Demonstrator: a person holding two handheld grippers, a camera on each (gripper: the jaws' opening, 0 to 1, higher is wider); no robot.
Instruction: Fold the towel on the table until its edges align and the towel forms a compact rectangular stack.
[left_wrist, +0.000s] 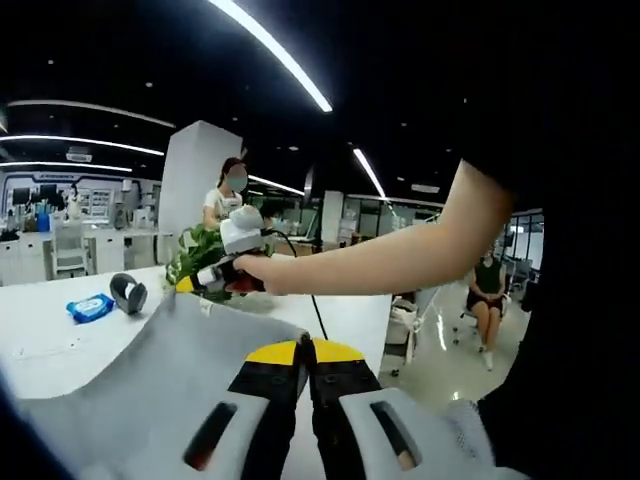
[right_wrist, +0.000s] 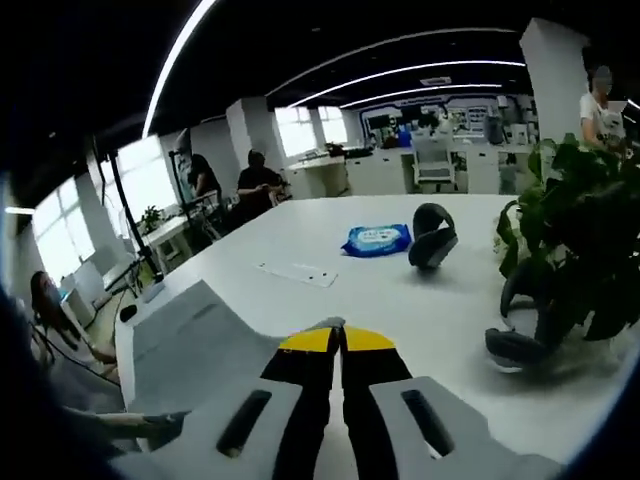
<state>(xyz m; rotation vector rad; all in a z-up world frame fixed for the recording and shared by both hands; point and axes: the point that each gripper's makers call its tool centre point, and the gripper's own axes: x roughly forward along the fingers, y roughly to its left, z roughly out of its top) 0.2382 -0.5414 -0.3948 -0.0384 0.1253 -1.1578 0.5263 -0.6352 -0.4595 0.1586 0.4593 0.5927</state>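
The grey towel (left_wrist: 150, 370) is lying on the white table (left_wrist: 40, 320), lifted at two corners, its long axis stretching between the grippers. The left gripper (left_wrist: 305, 352) is clamping its near edge, jaws pressed together. In the left gripper view, the person's bare forearm is reaching across, the hand holding the right gripper (left_wrist: 222, 272) at the far corner. The right gripper view is showing its jaws closed on towel cloth, plus a blue packet (right_wrist: 377, 239), a dark strap roll (right_wrist: 432, 236) and a potted plant (right_wrist: 570, 250).
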